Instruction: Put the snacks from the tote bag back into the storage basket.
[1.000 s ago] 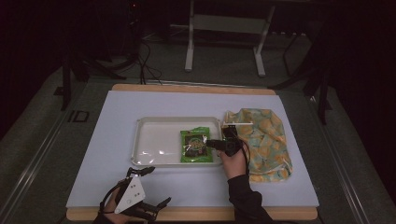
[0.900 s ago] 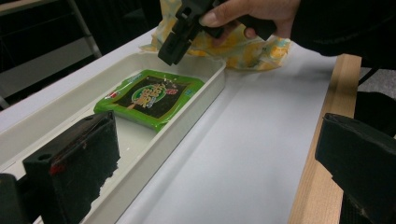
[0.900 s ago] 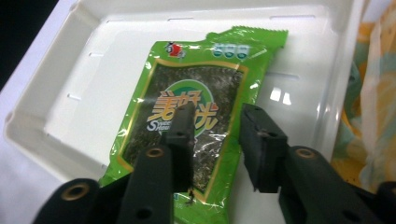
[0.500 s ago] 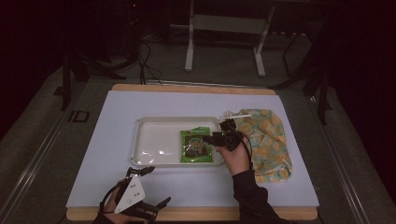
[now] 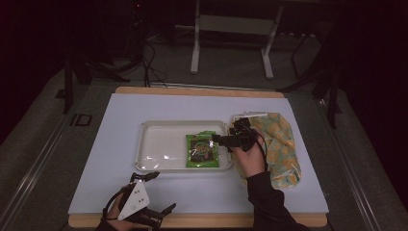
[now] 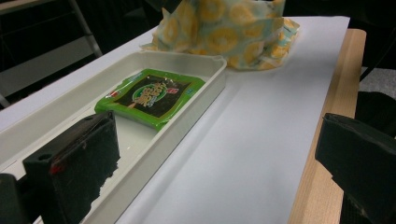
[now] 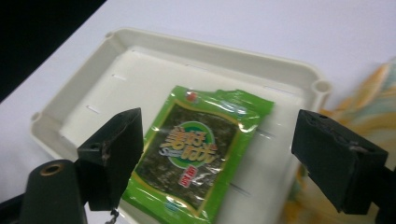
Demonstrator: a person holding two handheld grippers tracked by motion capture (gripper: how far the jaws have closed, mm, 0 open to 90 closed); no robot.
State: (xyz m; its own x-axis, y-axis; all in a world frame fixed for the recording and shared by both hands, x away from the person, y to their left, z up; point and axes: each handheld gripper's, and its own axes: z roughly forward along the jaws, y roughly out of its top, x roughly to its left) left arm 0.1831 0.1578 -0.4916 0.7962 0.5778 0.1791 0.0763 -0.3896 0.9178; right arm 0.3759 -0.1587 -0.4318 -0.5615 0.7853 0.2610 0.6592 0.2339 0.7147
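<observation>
Wide apart and holding nothing, the jaws of the right gripper (image 5: 219, 140) hover over the green seaweed packet (image 5: 202, 151), just above its right edge. That packet lies flat in the right end of the white tray (image 5: 159, 166) on the pale table sheet (image 5: 144, 108). Just right of the tray sits a yellow patterned cloth bag (image 5: 281, 147). Near the table's front edge, the left gripper (image 5: 155, 195) rests with its jaws spread wide, grasping nothing.
</observation>
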